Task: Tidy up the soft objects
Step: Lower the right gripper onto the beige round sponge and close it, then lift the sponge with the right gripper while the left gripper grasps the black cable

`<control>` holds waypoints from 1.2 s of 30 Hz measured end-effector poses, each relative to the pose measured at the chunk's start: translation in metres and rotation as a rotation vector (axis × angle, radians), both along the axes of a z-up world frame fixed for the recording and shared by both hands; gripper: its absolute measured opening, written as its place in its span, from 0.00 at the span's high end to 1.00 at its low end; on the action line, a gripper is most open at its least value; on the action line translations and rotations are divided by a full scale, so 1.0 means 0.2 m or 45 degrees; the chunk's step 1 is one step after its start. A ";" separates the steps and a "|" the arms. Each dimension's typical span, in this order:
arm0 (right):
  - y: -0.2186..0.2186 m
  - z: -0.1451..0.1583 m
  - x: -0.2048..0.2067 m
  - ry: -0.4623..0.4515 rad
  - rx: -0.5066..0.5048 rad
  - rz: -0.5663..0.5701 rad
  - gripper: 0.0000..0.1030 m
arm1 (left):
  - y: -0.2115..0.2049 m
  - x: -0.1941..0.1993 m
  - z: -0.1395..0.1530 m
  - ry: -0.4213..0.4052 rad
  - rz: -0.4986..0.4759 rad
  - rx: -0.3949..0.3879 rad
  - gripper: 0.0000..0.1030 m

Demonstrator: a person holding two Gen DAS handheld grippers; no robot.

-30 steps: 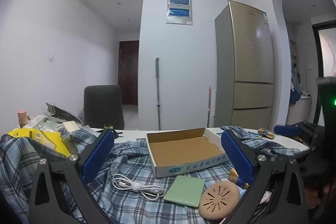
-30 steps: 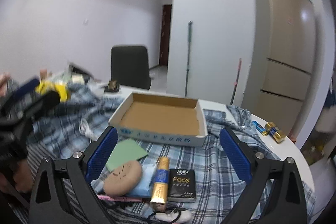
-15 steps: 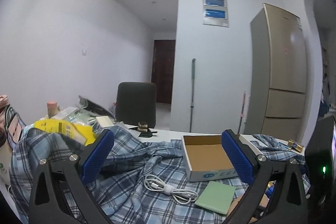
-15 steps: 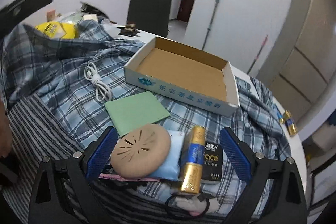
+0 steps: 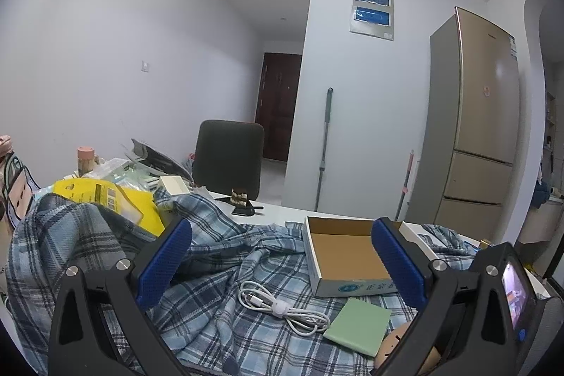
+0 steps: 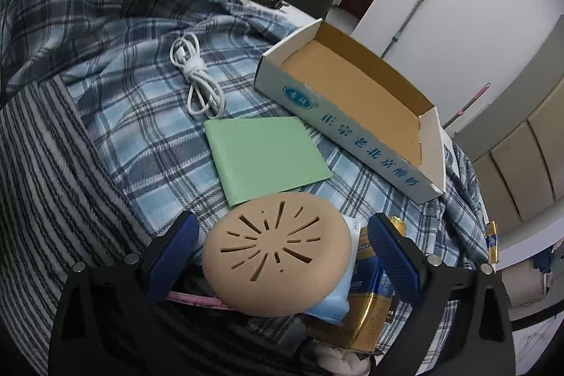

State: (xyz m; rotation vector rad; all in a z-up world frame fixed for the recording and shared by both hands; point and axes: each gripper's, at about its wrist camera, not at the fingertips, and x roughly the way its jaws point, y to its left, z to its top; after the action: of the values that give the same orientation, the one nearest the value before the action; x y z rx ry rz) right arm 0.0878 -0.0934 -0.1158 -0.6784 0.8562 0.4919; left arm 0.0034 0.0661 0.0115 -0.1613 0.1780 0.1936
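Right tool closing around the tan slotted pad
Cardboard box bears blue Chinese print; left tool spread, empty.

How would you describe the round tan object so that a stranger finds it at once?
Start at the open cardboard box on the plaid cloth. The flat green pad lies beside it; the round tan cushion overlaps its near edge. Only it is domed, with radiating slits.

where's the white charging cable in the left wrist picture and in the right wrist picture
Left wrist: white charging cable lies low and central on the plaid cloth, between the gripper's fingers.
Right wrist: cable lies upper left of centre.
Shared landmark: the open cardboard box, to the cable's right in both.
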 end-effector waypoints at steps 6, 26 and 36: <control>0.02 -0.04 0.02 0.096 -0.032 0.033 0.22 | -0.01 0.00 0.00 0.007 -0.003 0.007 0.00; -0.54 0.21 0.04 0.187 0.541 -0.307 0.23 | -0.08 0.03 -0.03 0.029 -0.091 0.045 0.00; -0.55 0.09 0.02 0.172 0.475 -0.297 0.19 | -0.10 0.07 -0.06 0.077 -0.083 0.085 0.00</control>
State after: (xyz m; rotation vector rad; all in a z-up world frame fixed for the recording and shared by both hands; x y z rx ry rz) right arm 0.0918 -0.2034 -0.0970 -0.2016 0.9262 0.4731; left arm 0.0171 0.0458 -0.0001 -0.0828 0.2361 0.1393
